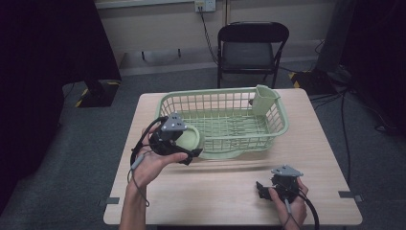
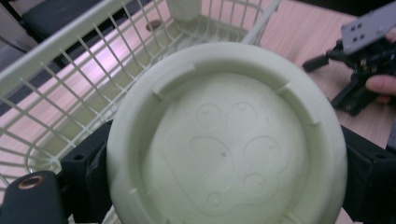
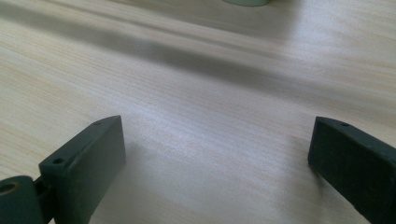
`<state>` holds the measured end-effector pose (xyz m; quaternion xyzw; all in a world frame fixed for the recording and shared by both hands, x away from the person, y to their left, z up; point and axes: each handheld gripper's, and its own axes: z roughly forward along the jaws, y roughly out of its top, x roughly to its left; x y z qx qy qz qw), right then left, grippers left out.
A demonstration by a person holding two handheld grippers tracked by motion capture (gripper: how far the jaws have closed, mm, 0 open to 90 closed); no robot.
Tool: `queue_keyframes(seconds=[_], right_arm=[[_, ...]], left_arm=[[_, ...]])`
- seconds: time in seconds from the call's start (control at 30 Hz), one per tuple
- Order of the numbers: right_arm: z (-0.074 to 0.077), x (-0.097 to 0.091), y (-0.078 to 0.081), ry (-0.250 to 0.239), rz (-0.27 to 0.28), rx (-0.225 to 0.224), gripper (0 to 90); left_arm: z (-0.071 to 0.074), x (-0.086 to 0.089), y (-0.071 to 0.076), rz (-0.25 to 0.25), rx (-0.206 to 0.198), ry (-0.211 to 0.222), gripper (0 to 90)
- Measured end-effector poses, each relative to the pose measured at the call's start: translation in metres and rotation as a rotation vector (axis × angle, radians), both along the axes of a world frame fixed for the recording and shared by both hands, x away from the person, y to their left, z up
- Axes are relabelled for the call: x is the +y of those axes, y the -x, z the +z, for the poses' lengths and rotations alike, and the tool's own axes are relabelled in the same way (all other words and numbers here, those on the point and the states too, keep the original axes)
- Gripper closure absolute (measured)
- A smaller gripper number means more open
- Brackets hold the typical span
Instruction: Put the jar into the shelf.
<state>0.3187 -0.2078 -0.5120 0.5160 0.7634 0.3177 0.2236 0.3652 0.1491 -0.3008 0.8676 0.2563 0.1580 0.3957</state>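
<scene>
Your left hand-held gripper (image 2: 224, 186) pinches the green bowl (image 2: 226, 135) between its jaws, beside the basket (image 1: 225, 101); your right hand-held gripper (image 3: 217, 158) rests spread on the tabletop (image 3: 196, 93).

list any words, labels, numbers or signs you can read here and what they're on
No readable text, brand or number anywhere.
The only mark is a raised paw print, no letters, moulded into the underside of the green bowl clamped in the left claw.
The basket and table bear none.
</scene>
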Motion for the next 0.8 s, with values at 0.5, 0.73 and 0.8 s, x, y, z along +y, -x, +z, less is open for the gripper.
queue_keyframes(seconds=[0.5,0.73,0.8], right_arm=[[0.0,0.0,0.0,0.0,0.0,0.0,3.3],[0.0,0.0,0.0,0.0,0.0,0.0,3.3],[0.0,0.0,0.0,0.0,0.0,0.0,3.3]], left_arm=[[0.015,-0.002,-0.035,-0.003,-0.03,0.034,11.2],[0.014,-0.011,-0.06,-0.003,-0.021,0.028,11.2],[0.013,-0.013,-0.069,-0.008,-0.018,0.026,11.2]])
